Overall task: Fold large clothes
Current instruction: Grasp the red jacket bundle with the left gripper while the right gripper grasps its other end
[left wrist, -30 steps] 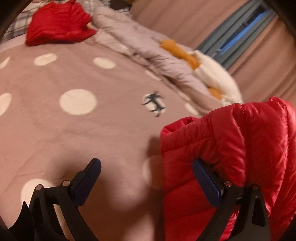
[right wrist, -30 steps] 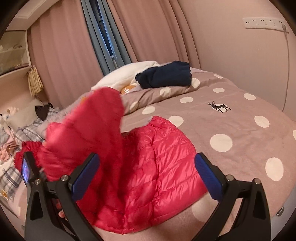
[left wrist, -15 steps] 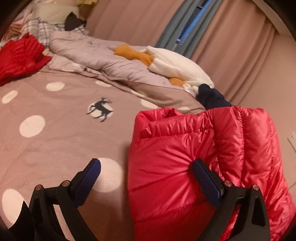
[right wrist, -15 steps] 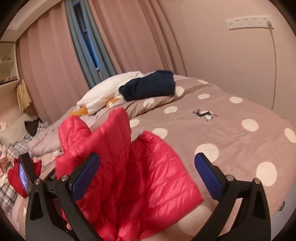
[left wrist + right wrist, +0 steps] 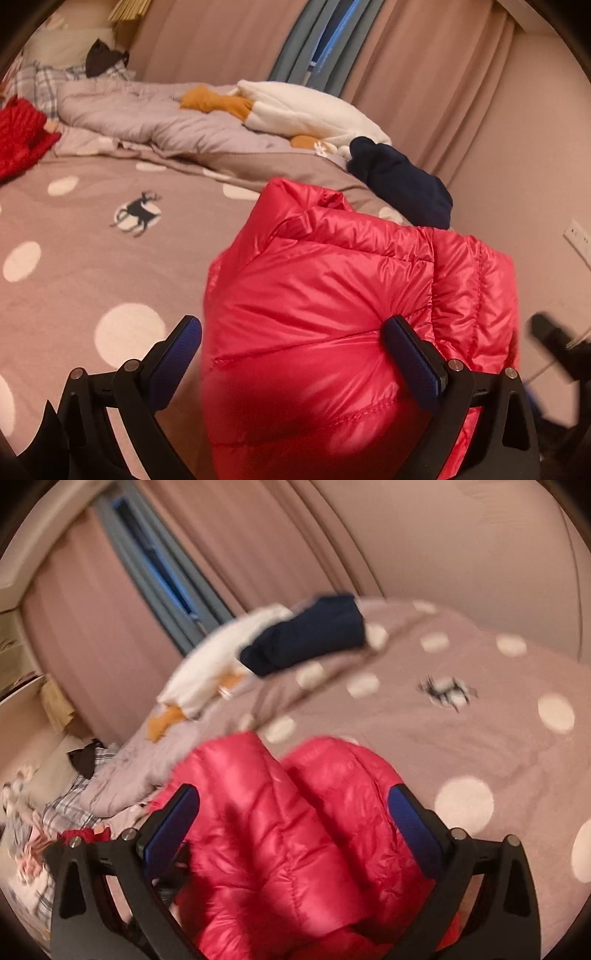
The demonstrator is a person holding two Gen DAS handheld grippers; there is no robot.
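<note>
A shiny red quilted down jacket [image 5: 332,295] lies bunched on the polka-dot bed cover [image 5: 92,258]. In the left wrist view its folded-up part bulges between the two fingers of my left gripper [image 5: 293,332], which stand wide open; the cloth presses against the right finger [image 5: 410,354]. In the right wrist view the jacket [image 5: 277,812] lies in two puffy folds right under my right gripper [image 5: 293,801], which is also open, with the cloth between its fingers. This view is blurred by motion.
A folded navy garment [image 5: 402,184] and a white and orange plush [image 5: 306,114] lie at the far side of the bed by the curtains. A grey quilt [image 5: 147,118] and another red garment [image 5: 18,136] sit at the far left. A wall [image 5: 554,184] stands to the right.
The left gripper swung right with the raised jacket part against its right finger. The right gripper dropped in close over the jacket and tilted; the standing fold now lies lower.
</note>
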